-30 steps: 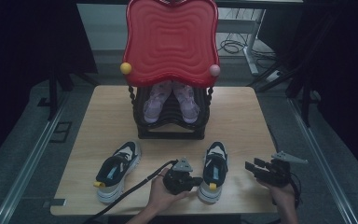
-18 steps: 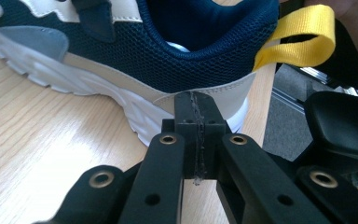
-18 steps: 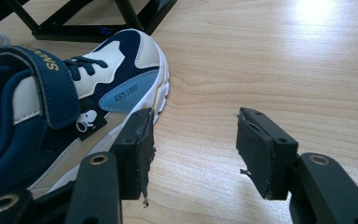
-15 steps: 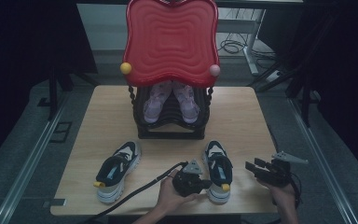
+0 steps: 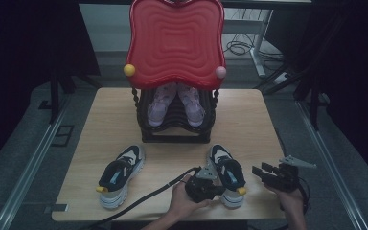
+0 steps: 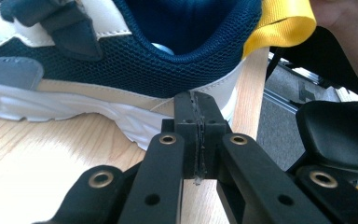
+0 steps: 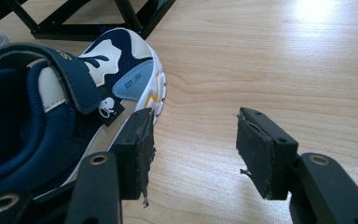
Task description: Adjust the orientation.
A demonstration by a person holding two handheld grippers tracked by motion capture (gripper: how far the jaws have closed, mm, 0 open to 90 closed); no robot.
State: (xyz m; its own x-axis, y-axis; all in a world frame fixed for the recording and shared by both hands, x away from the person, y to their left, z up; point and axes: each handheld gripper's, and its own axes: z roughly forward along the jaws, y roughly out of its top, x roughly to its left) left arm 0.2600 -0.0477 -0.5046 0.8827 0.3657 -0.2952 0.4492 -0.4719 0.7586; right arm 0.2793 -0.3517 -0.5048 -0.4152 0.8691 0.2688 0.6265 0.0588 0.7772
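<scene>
Two navy and white sneakers lie on the wooden table (image 5: 249, 120). The left sneaker (image 5: 120, 173) sits near the front left. The right sneaker (image 5: 226, 173) has a yellow heel tab (image 6: 279, 18). My left gripper (image 5: 214, 188) is shut with nothing between its jaws, and its tip (image 6: 196, 100) rests against the white side of the right sneaker (image 6: 98, 56) near the heel. My right gripper (image 5: 260, 171) hangs open just right of that sneaker (image 7: 51, 107), with only bare table between its jaws (image 7: 193, 135).
A black shoe rack (image 5: 175, 127) with a red wavy top (image 5: 175, 40) stands at the back middle of the table and holds a pair of purple shoes (image 5: 176, 103). Its feet (image 7: 98, 21) lie just beyond the right sneaker. The table's front edge is close to both hands.
My left gripper has slid to the right, staying shut against the right sneaker, whose heel has shifted right. The right gripper has kept still.
</scene>
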